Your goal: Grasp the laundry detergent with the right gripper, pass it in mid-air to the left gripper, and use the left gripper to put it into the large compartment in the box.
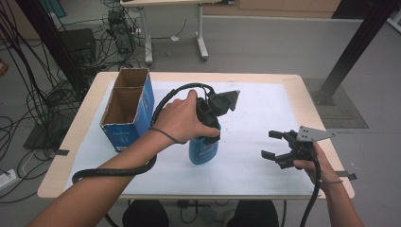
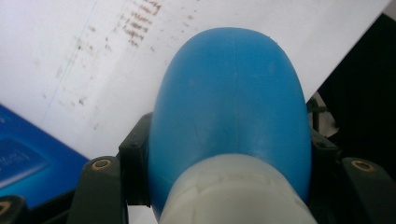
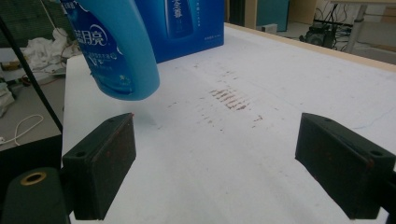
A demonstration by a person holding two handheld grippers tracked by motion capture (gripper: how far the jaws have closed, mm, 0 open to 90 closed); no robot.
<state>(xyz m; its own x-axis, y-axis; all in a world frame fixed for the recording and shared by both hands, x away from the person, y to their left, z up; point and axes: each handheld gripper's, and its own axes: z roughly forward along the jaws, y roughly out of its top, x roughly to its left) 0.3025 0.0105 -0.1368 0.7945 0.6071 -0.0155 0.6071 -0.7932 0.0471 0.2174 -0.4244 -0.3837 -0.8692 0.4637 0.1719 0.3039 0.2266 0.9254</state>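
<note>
- My left hand [image 1: 182, 118] reaches in over the middle of the desk [image 1: 85, 101], wrist bent, its tool [image 1: 210, 125] pointing down and clenched on the neck of the blue bottle [image 1: 202, 152]; the bottle hangs tilted, just clear of the white sheet [image 1: 265, 109]
- My right tool [image 1: 274, 144] rests low near the desk's right edge, jaws released with nothing between them, aimed left toward the bottle
- The open blue carton [image 1: 128, 111] stands at the left edge, near the bottle; brown smudges [image 3: 229, 100] mark the sheet
</note>
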